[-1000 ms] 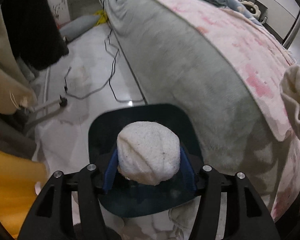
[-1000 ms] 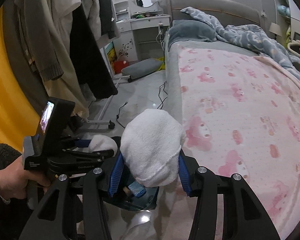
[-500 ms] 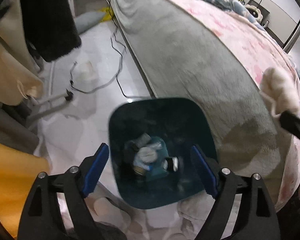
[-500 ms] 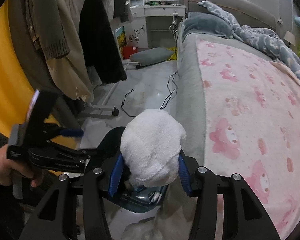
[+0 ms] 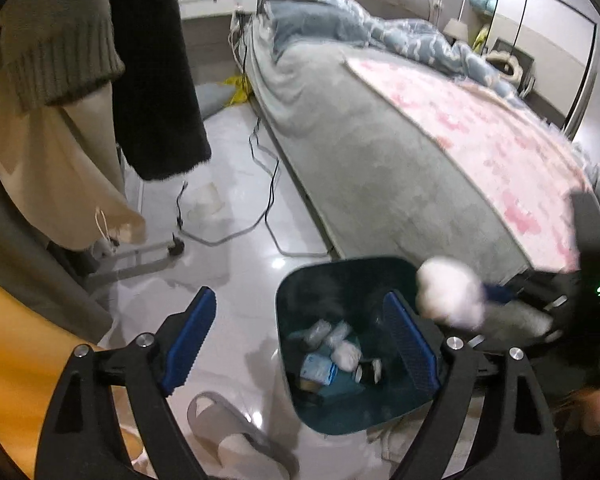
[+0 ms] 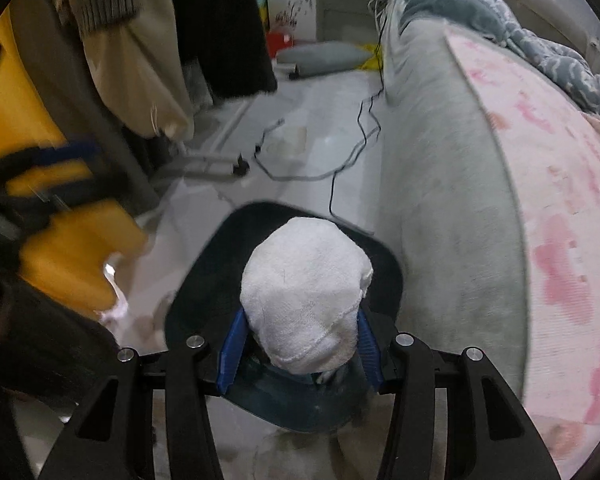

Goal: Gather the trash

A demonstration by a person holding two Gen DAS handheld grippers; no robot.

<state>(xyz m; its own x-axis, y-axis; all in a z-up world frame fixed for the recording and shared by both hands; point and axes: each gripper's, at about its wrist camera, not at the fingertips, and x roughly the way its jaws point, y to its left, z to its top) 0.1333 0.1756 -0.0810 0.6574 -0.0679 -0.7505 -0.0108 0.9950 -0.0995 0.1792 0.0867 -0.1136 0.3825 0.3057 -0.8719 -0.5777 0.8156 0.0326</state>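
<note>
A dark teal bin [image 5: 286, 360] stands on the floor beside the bed, with several wrappers and a white wad [image 5: 342, 354] inside. My left gripper [image 5: 298, 302] hangs above the bin's left rim. Its jaws are opening wide, and nothing is held between the blue pads [image 5: 188, 332]. My right gripper [image 6: 300, 322] is shut on a balled white cloth [image 6: 306, 292] directly over the bin [image 6: 204, 280]. In the left wrist view the same white cloth [image 5: 448, 298] appears blurred at the bin's right rim.
A grey bed [image 5: 380, 168] with a pink blanket [image 5: 500, 152] runs along the right. Cables [image 5: 268, 200] trail over the glossy floor. Hanging clothes [image 5: 152, 80] and a rack foot [image 5: 140, 252] crowd the left. A grey slipper [image 5: 228, 420] lies in front of the bin.
My left gripper opened and its white wad dropped into the bin; it then rose and drew back left. The right gripper came down over the bin, still holding its cloth.
</note>
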